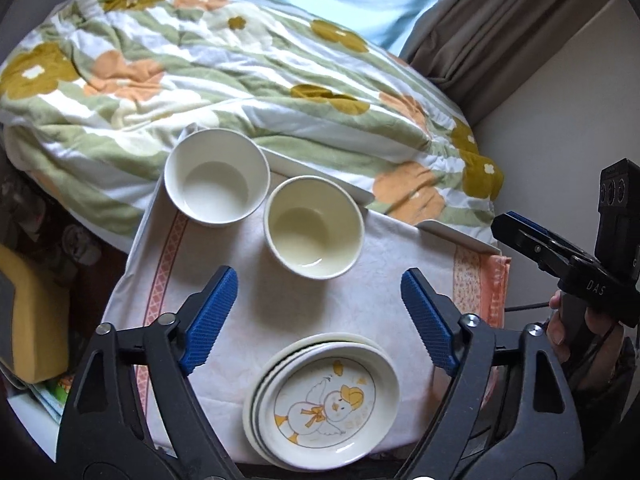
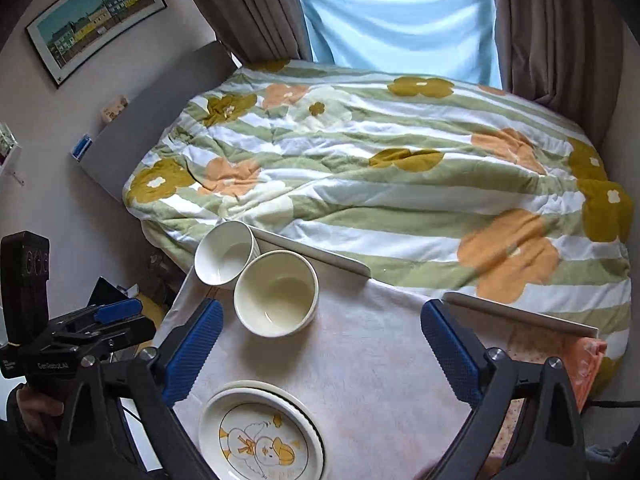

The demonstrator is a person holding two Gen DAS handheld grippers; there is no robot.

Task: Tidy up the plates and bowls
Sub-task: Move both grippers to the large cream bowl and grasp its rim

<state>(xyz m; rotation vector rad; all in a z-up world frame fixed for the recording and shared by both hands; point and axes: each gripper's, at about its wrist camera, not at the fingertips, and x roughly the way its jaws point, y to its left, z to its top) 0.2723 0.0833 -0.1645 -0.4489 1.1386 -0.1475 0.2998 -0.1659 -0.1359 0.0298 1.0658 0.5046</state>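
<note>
Two empty white bowls stand upright side by side at the far side of the cloth-covered table: the far-left bowl [image 1: 217, 176] [image 2: 225, 258] and the nearer bowl [image 1: 314, 227] [image 2: 276, 293]. A stack of plates, topped by a plate with a duck drawing [image 1: 326, 400] [image 2: 262, 434], sits at the near edge. My left gripper [image 1: 318, 314] is open and empty, above the table between the bowls and the plates. My right gripper [image 2: 322, 350] is open and empty over the table's middle; it also shows at the right in the left wrist view [image 1: 520, 236].
The table [image 1: 280, 308] carries a white cloth with orange-patterned ends. A bed with a floral green, orange and mustard quilt [image 2: 380, 168] lies right behind it. Curtains [image 2: 552, 32] and a window are beyond. A yellow object [image 1: 28, 312] lies left of the table.
</note>
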